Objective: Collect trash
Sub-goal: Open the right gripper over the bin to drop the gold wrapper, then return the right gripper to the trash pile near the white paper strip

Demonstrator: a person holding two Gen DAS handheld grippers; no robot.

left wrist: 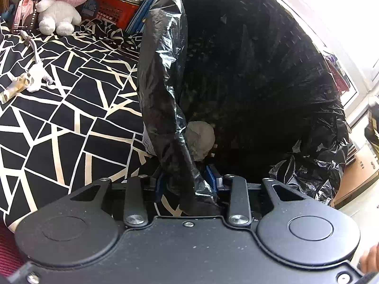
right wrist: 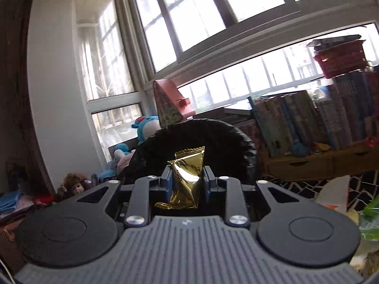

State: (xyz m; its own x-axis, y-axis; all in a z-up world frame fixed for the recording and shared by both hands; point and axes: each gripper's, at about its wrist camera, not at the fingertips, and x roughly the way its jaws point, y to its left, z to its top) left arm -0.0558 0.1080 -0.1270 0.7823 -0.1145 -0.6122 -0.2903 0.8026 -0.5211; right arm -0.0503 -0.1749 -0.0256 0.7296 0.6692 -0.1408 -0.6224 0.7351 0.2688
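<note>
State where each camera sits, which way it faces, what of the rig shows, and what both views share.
Left wrist: on the left gripper, angled down into the black trash bag over a patterned bedspread; fingers pinch the bag's edge.
Right wrist: on the right gripper, facing roughly level toward windows and books; fingers clamp a gold wrapper.
Shared: the bag, bedspread.

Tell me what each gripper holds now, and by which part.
The left gripper pinches the rim of the black trash bag. The right gripper clamps the gold wrapper across its middle.
</note>
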